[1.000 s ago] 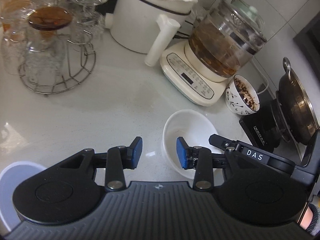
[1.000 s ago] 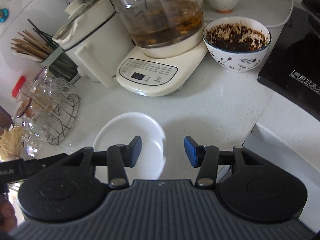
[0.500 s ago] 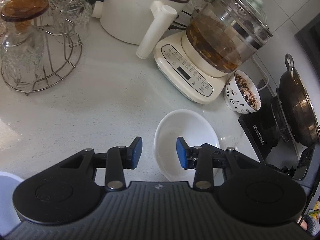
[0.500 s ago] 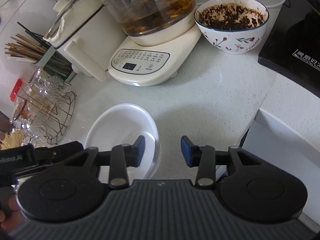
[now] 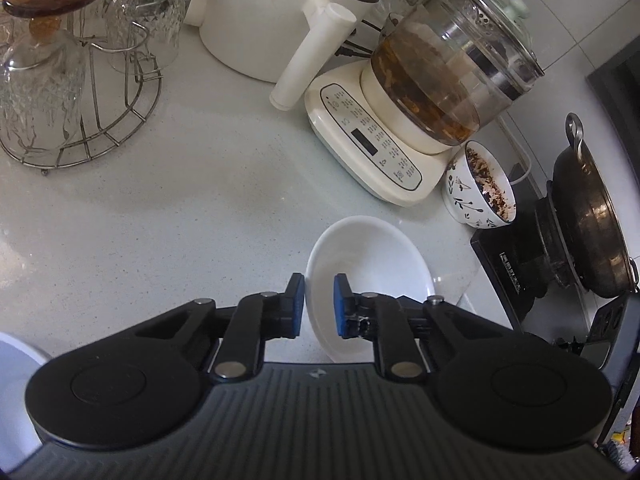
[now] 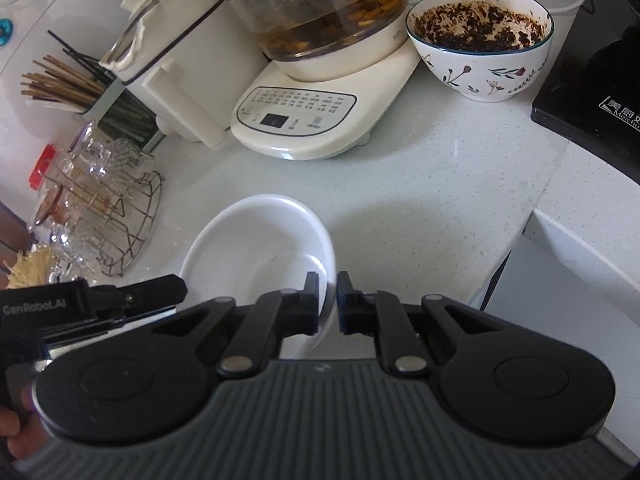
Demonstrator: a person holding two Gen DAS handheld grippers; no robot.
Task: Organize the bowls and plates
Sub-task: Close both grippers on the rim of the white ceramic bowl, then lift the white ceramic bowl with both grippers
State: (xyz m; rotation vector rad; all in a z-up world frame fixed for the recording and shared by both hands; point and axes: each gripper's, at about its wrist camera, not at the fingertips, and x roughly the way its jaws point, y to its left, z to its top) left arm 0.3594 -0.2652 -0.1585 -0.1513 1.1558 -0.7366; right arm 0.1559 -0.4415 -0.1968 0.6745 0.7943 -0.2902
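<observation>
A white shallow bowl (image 5: 372, 256) sits on the pale countertop (image 5: 160, 220), empty. My left gripper (image 5: 318, 306) is closing, and its blue pads straddle and pinch the bowl's left rim. In the right wrist view the same bowl (image 6: 256, 240) shows, and my right gripper (image 6: 328, 300) is shut on its right rim. The left gripper's finger (image 6: 168, 288) reaches in over the opposite edge. A flower-patterned bowl (image 6: 480, 40) with dark crumbs inside stands farther back beside the kettle base; it also shows as the patterned bowl (image 5: 480, 184) in the left wrist view.
A glass kettle on its cream base (image 5: 372, 144), a white pot with a long handle (image 5: 280, 12) and a wire rack of glasses (image 5: 80, 92) stand behind. An induction hob with a dark wok (image 5: 588, 220) is at the right. The counter edge (image 6: 532, 216) drops away on the right.
Both grippers' jaws have closed from wide apart onto opposite rims of the white bowl. The bowl now fills slightly more of both views.
</observation>
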